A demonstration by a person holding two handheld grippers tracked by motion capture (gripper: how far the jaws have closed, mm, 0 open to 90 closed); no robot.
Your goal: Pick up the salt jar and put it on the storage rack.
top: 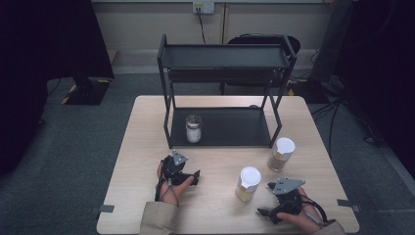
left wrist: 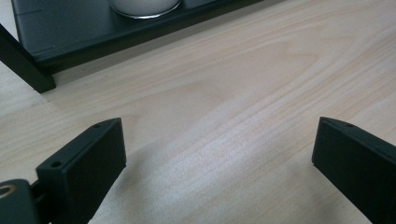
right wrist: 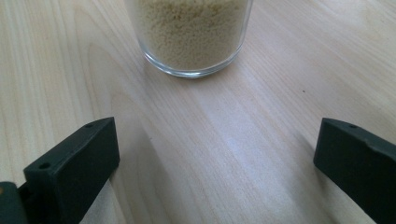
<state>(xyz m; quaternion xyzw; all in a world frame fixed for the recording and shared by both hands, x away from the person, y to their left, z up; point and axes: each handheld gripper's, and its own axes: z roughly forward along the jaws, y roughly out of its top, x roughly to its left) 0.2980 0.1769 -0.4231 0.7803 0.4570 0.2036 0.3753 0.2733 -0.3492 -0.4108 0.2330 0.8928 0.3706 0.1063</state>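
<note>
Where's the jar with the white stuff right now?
In the high view, the jar stands on the rack's bottom shelf, left end, beyond the left claw.

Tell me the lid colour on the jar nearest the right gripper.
White lid, clearest in the high view.

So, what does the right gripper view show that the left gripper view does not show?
The right gripper view shows the base of a glass jar of yellowish grains standing just ahead of the open right gripper. The left gripper view shows instead the black shelf rack, with the bottom of a white-filled jar on its lower tray, beyond the open left gripper. Both show two black jaws standing wide apart above the bare wooden table, holding nothing.
</note>
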